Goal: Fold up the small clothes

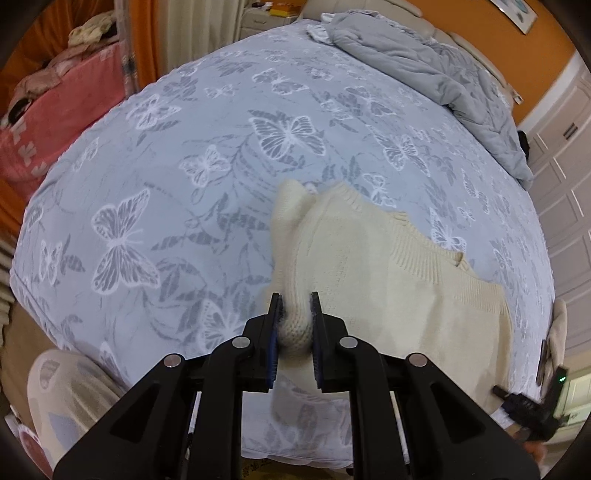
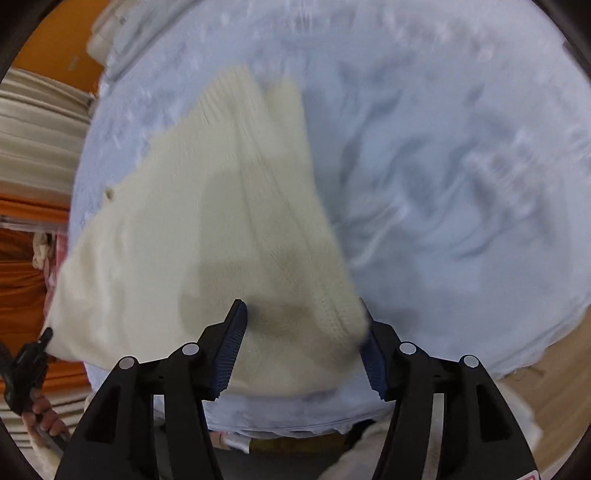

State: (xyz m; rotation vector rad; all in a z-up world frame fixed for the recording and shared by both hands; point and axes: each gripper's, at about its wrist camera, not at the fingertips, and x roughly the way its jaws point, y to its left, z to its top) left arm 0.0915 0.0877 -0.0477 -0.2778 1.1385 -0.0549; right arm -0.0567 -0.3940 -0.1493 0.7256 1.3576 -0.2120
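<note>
left gripper (image 1: 295,321) is clamped on a bunched edge of the cream sweater (image 1: 388,266), which lies on the butterfly bedspread (image 1: 166,166) toward 4 o'clock. right gripper (image 2: 303,343) stands wide over the knit, its far finger touching the fabric but nothing pinched. risk: one-sided hold drags the sweater crooked and the fold skews. blurred right view, so a regrasp may miss the hem.

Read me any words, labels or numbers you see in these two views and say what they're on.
Nothing legible in either view.
Pink cloth at far left: white marks, too distorted to read.
Framed picture on orange wall: too small.
Cream knitted sweater: no label visible.
</note>
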